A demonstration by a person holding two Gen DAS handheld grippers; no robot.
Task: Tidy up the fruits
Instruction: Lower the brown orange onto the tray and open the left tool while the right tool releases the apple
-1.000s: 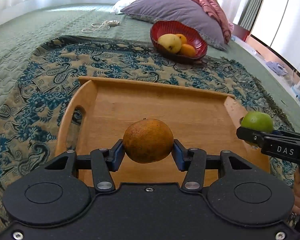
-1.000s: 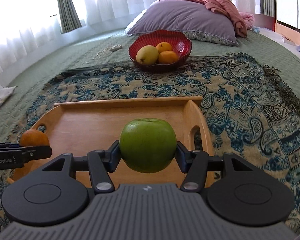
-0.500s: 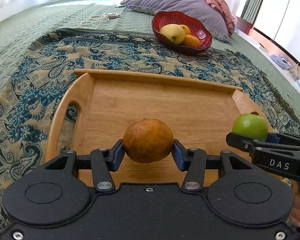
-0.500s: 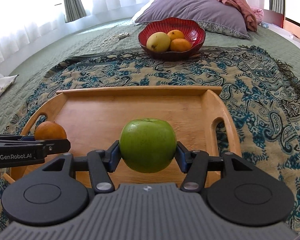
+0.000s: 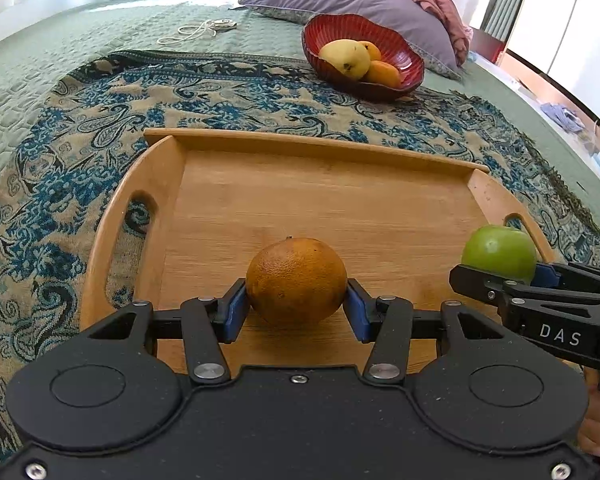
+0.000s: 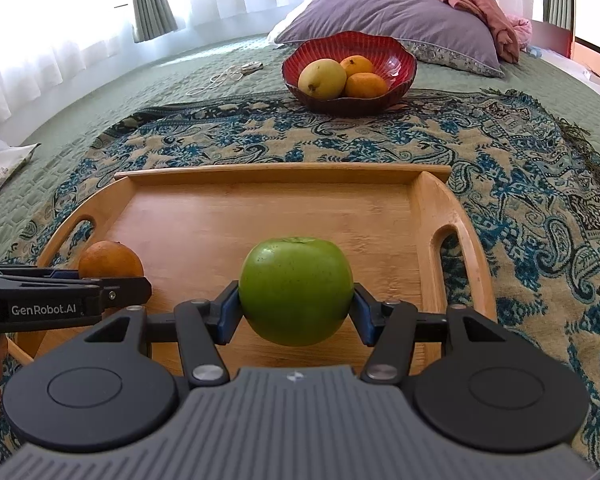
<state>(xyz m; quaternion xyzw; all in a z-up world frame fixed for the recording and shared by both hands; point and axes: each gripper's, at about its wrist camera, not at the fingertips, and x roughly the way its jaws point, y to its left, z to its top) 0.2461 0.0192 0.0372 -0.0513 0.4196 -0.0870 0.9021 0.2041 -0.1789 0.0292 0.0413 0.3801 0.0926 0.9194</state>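
My left gripper (image 5: 296, 308) is shut on an orange (image 5: 296, 280) and holds it over the near part of the wooden tray (image 5: 320, 200). My right gripper (image 6: 296, 312) is shut on a green apple (image 6: 296, 290) over the tray's (image 6: 260, 220) near right part. The apple also shows at the right of the left wrist view (image 5: 498, 252), and the orange at the left of the right wrist view (image 6: 110, 260). A red bowl (image 6: 392, 56) beyond the tray holds a yellow fruit (image 6: 322, 78) and two oranges (image 6: 366, 84).
The tray lies on a blue paisley cloth (image 6: 520, 184) spread over a green bedspread (image 5: 60, 52). A purple pillow (image 6: 388, 12) lies behind the bowl. A white cord (image 5: 200, 30) lies far left. Tray handle slots (image 5: 128, 236) are at both ends.
Both grippers have moved forward over the tray, each still holding its fruit. The tray and the bowl look nearer and lower in both views.
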